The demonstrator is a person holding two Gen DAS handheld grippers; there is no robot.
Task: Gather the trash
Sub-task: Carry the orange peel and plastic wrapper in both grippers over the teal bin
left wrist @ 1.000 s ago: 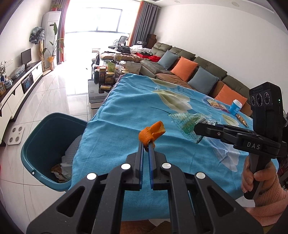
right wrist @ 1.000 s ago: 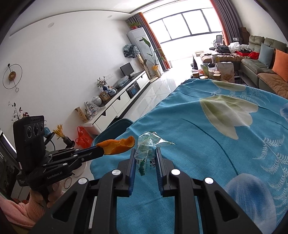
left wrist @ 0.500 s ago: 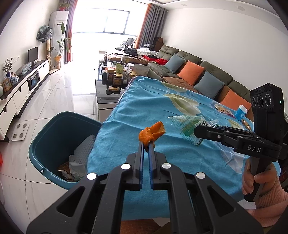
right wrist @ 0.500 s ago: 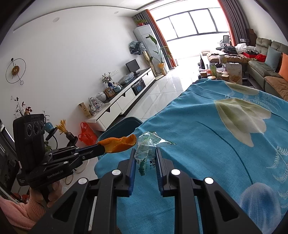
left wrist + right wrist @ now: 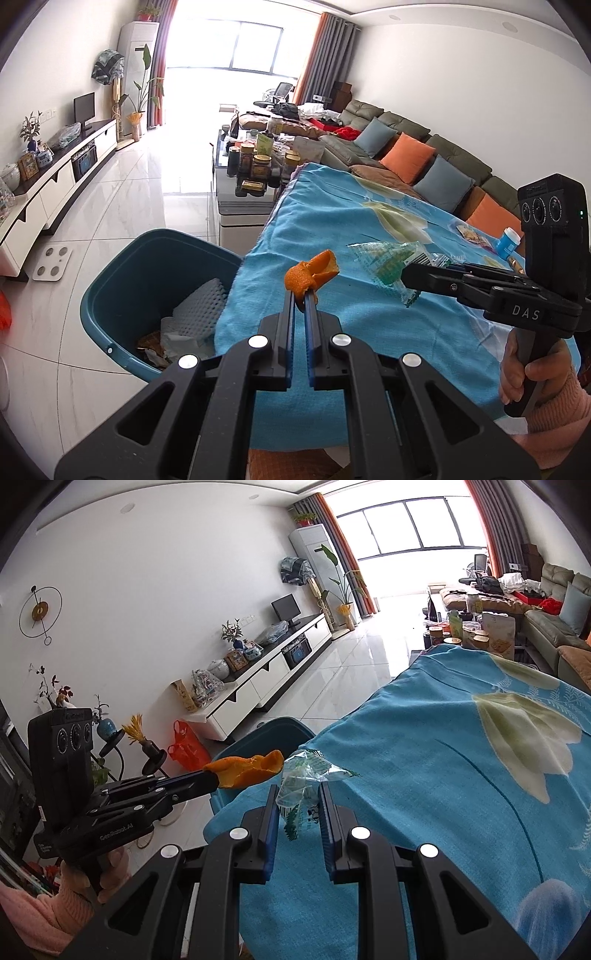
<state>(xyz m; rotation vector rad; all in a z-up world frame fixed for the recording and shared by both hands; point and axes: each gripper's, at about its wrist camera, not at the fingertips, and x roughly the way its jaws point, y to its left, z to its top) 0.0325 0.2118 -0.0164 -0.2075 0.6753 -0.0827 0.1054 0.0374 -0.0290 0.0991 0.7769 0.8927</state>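
Orange peel (image 5: 312,275) pinched in nearly closed left gripper (image 5: 303,295), clear plastic wrapper (image 5: 303,775) clamped in narrowly parted right gripper (image 5: 297,805), both above blue-clothed surface's (image 5: 369,314) left edge, teal bin (image 5: 147,266) just beside.

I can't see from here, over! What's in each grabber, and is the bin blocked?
Left gripper shut on orange peel. Right gripper shut on clear wrapper. Teal bin beside table, open, nothing blocking.

"DAS" on right gripper (image 5: 410,275) body, "GenRobot.AI" on left gripper (image 5: 211,777) body
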